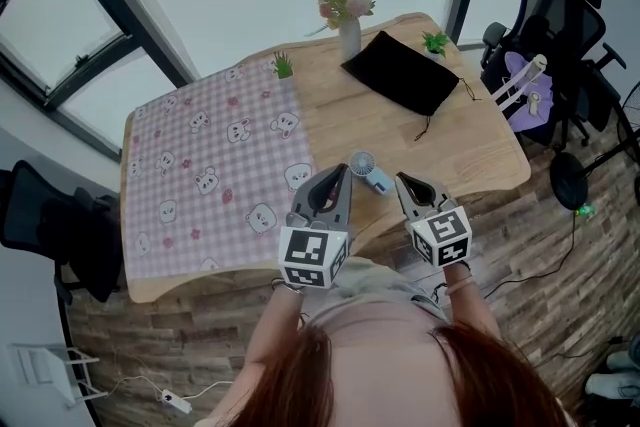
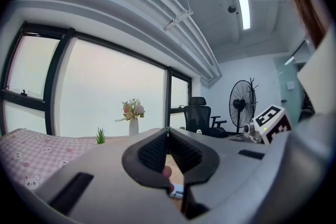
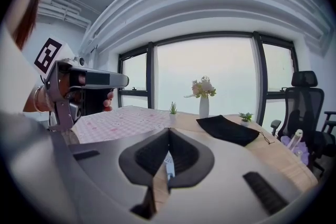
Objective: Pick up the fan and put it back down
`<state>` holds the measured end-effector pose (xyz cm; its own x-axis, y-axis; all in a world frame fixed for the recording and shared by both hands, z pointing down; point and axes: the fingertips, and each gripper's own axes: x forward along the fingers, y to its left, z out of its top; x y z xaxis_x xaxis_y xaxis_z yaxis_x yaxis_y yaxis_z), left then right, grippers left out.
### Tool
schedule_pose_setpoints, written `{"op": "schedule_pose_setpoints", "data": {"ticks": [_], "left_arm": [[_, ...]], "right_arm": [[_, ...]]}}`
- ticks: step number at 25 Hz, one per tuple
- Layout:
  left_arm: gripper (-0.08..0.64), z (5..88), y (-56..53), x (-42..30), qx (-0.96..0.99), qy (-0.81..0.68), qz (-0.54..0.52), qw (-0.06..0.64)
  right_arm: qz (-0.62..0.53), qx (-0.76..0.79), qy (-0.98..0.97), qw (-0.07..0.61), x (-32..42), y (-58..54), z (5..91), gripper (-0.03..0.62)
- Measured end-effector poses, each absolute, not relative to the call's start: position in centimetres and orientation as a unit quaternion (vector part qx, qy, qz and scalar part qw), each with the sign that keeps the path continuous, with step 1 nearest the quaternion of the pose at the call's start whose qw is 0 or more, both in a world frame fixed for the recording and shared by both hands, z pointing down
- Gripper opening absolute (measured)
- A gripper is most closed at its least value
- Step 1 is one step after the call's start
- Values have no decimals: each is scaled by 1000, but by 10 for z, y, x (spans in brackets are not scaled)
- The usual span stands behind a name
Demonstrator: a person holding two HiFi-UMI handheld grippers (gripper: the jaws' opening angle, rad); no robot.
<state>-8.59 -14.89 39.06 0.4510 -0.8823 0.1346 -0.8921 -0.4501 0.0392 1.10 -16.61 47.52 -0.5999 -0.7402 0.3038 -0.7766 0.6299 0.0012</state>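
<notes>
The fan, a small round-headed one with a pale blue handle, is in neither grip. It lies flat on the bare wood close to the bench's near edge, just right of the cloth and just beyond the tips of both tools.

The left hand-held gripper has its jaws closed tip to tip with nothing between the pads; only wood and a sliver of pale blue show through the gap below them. The right hand-held gripper is closed and empty in the same way. Both are held close to the person's body, pointing roughly level across the bench.

As things lie, either the lift has not begun or the fan is already set back down; the pictures do not decide which. If it remains to do, a gripper must open, reach the fan, raise it and return it.

The bench is pale wood with a wavy edge. A pink checked cloth with bear prints covers its left part. A black drawstring pouch, a vase of flowers and two small green plants stand at the far side. Large windows, black office chairs, a pedestal fan and a plank-patterned floor surround it.
</notes>
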Motion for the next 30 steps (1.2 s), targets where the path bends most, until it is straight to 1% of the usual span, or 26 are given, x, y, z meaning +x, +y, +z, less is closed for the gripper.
{"op": "schedule_pose_setpoints", "data": {"ticks": [7, 16, 22, 26, 30], "left_arm": [[14, 388, -132, -81, 850, -520, 47, 64], [13, 370, -121, -80, 843, -533, 31, 58], [12, 365, -117, -73, 834, -548, 41, 55], [12, 365, -120, -59, 838, -540, 33, 75], [12, 360, -118, -45, 832, -549, 41, 70]], "right_arm": [[45, 435, -890, 126, 20, -153, 452, 0], [36, 440, -893, 87, 23, -145, 416, 0], [15, 442, -893, 79, 26, -141, 396, 0], [8, 440, -895, 78, 32, -142, 391, 0], [8, 427, -901, 73, 41, -141, 382, 0]]}}
